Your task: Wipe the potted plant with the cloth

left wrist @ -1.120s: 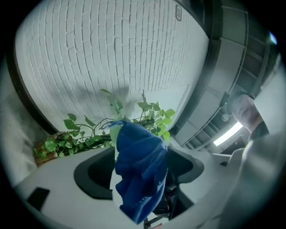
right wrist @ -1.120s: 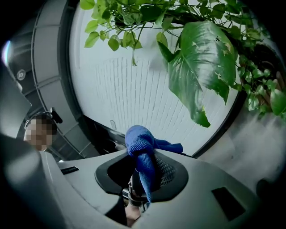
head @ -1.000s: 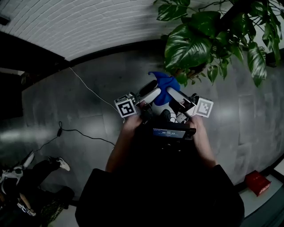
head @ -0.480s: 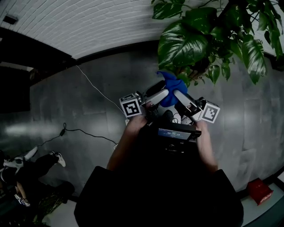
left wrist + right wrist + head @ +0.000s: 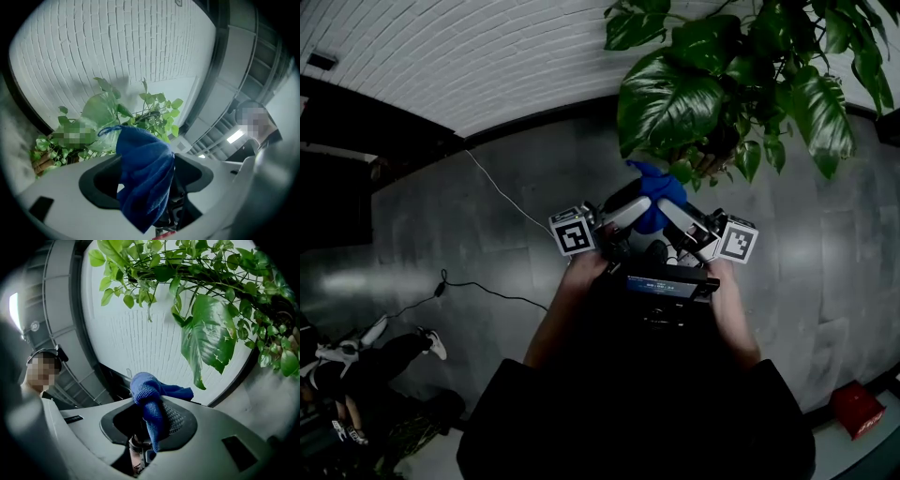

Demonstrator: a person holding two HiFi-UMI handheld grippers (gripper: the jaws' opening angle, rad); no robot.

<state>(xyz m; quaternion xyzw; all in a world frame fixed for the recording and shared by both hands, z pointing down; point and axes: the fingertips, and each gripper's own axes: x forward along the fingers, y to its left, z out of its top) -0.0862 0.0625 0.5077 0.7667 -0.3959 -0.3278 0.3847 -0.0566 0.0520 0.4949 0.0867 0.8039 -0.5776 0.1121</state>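
Observation:
The potted plant (image 5: 703, 84) fills the top right of the head view, its broad green leaves hanging just beyond my two grippers. A blue cloth (image 5: 654, 183) sticks up between their converging tips. My right gripper (image 5: 672, 206) is shut on it: in the right gripper view the cloth (image 5: 152, 399) is bunched and pinched in the jaws, under a large leaf (image 5: 208, 333). My left gripper (image 5: 636, 202) stands open; in the left gripper view the cloth (image 5: 143, 173) hangs between its jaws with a gap on each side. The plant (image 5: 150, 112) lies ahead of it.
The floor is grey concrete below a white brick wall (image 5: 487, 56). A thin white cable (image 5: 502, 192) and a black cable (image 5: 478, 286) run across the floor on the left. Another person's legs and shoes (image 5: 366, 352) show bottom left, and a red box (image 5: 858, 410) bottom right.
Both grippers and the cloth have come closer to the plant; its leaves now hang larger and further left over the tips. The hold on the cloth looks the same.

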